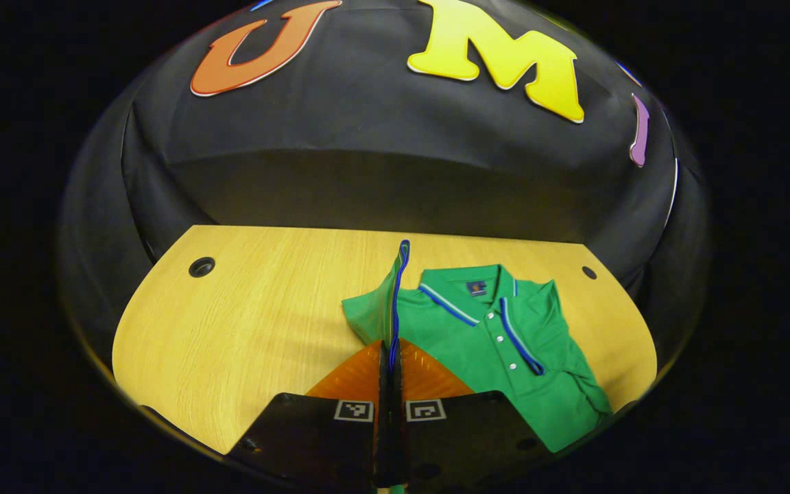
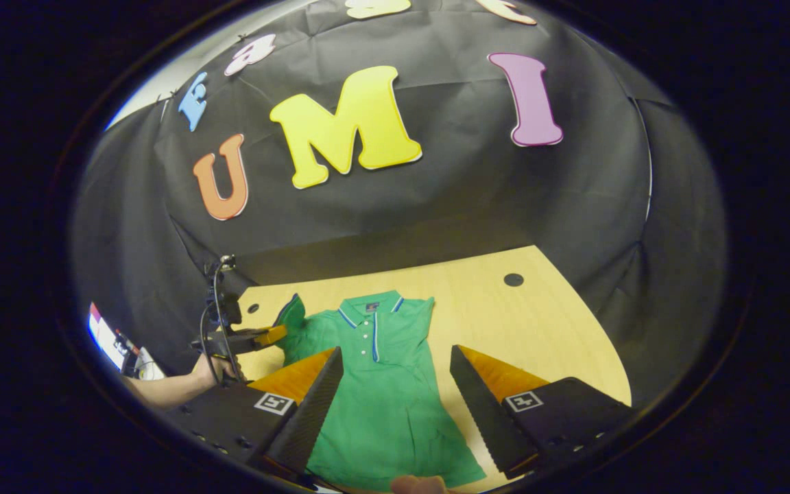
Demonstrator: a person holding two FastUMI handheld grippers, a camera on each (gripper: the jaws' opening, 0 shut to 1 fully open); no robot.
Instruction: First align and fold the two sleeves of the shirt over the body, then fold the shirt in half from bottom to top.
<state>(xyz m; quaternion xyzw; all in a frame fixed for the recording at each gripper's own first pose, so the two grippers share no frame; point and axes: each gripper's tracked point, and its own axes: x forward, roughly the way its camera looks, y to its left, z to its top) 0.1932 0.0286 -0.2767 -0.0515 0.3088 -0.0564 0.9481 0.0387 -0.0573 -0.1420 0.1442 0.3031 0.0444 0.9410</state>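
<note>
Midway, pinched the left sleeve [image 1: 382, 302] of the green short-sleeved polo shirt [image 2: 381, 384] in the left gripper [image 1: 390, 357] at twelve o'clock over the pale wooden table [image 1: 244, 329], held the right gripper [image 2: 395, 398] agape above the body, left the bottom-to-top fold undone.

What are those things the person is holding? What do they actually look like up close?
Each is a handheld gripper with two wedge-shaped fingers on black blocks; each block carries a small square black-and-white marker. Behind the fingers sit ribbed orange panels. The right gripper shows this well. From that view, the left gripper appears farther off as a black handle with a camera mounted on top, a dark cable looping down and an orange tip. The hand holding it has a bare forearm.
</note>
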